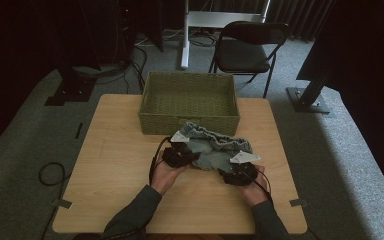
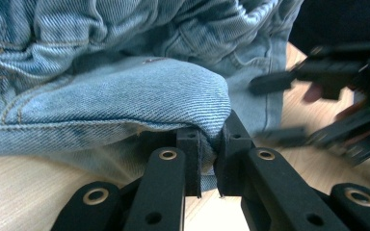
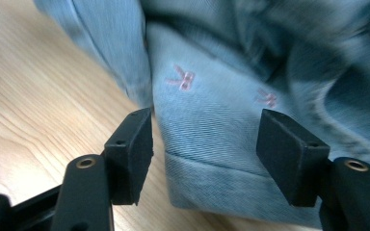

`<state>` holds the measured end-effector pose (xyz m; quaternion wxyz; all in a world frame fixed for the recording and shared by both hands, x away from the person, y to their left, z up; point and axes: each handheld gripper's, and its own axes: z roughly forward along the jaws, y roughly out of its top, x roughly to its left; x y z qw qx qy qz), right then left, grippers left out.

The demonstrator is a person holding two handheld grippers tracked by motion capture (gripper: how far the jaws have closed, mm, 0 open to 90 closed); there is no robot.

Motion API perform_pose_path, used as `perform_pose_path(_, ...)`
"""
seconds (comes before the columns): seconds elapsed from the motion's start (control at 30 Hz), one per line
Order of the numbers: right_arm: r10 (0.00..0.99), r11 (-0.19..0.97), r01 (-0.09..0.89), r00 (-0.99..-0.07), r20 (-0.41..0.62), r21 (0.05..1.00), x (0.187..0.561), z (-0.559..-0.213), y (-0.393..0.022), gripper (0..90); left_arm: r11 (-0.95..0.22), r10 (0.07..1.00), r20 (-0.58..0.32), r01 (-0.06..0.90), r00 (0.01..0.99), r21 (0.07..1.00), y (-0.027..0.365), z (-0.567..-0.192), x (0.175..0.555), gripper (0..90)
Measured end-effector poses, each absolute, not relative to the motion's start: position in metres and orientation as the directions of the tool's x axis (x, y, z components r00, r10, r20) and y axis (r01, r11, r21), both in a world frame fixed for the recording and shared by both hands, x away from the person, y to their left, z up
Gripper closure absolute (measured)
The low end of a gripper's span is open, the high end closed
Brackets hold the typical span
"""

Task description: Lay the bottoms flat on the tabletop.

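Observation:
A crumpled light-blue denim garment lies on the wooden table just in front of a woven basket. My left gripper is at the garment's left side. In the left gripper view its jaws are pinched shut on a rounded fold of the denim, lifted a little off the wood. My right gripper is at the garment's near right edge. It stands open, a hemmed denim corner with small pink bows lying between the pads, untouched. The right gripper also appears blurred beyond the fold.
The olive woven basket stands at the table's far middle, close behind the garment. A black folding chair and stand bases are on the carpet beyond. Cables lie on the floor at the left.

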<state>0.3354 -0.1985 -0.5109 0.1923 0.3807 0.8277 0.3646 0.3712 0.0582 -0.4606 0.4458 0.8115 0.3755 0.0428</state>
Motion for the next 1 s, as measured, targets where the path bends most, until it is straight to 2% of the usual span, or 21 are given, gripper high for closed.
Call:
perform_pose_path(0.07, 0.759, 0.48, 0.495, -0.648, -0.06, 0.724, 0.339, -0.517, -0.194, 38.7, -0.308, 0.648, -0.27, 0.569, 0.712, 0.762, 0.061, -0.458, 0.372, 83.4)
perform_pose_path(0.13, 0.76, 0.504, 0.495, -0.643, -0.091, 0.708, 0.341, -0.519, -0.194, 46.7, -0.293, 0.65, -0.275, 0.567, 0.709, 0.77, 0.064, -0.455, 0.373, 83.5)
perform_pose_path(0.23, 0.763, 0.5, 0.496, -0.639, -0.092, 0.71, 0.342, -0.516, -0.199, 70.9, -0.276, 0.655, -0.273, 0.559, 0.705, 0.782, 0.072, -0.449, 0.374, 83.6)
perform_pose_path(0.33, 0.776, 0.484, 0.478, -0.622, -0.107, 0.733, 0.34, -0.507, -0.207, 77.9, -0.255, 0.666, -0.268, 0.549, 0.697, 0.796, 0.083, -0.442, 0.376, 83.7)
perform_pose_path(0.6, 0.823, 0.39, 0.431, -0.559, -0.098, 0.814, 0.337, -0.474, -0.24, 79.1, -0.163, 0.722, -0.296, 0.569, 0.626, 0.806, 0.136, -0.434, 0.379, 83.6)
perform_pose_path(0.8, 0.841, 0.316, 0.433, -0.54, -0.038, 0.844, 0.34, -0.461, -0.26, 78.3, -0.141, 0.748, -0.342, 0.64, 0.568, 0.755, 0.176, -0.455, 0.377, 82.9)
perform_pose_path(0.87, 0.831, 0.324, 0.438, -0.555, -0.031, 0.838, 0.34, -0.463, -0.26, 74.2, -0.13, 0.749, -0.376, 0.677, 0.546, 0.725, 0.188, -0.465, 0.375, 78.5)
perform_pose_path(0.93, 0.836, 0.339, 0.432, -0.545, -0.058, 0.836, 0.339, -0.465, -0.258, 65.4, -0.128, 0.767, -0.374, 0.695, 0.522, 0.707, 0.197, -0.473, 0.374, 74.3)
perform_pose_path(1.0, 0.837, 0.331, 0.437, -0.544, -0.047, 0.837, 0.338, -0.465, -0.258, 63.7, -0.1, 0.794, -0.368, 0.702, 0.483, 0.705, 0.206, -0.476, 0.372, 66.8)
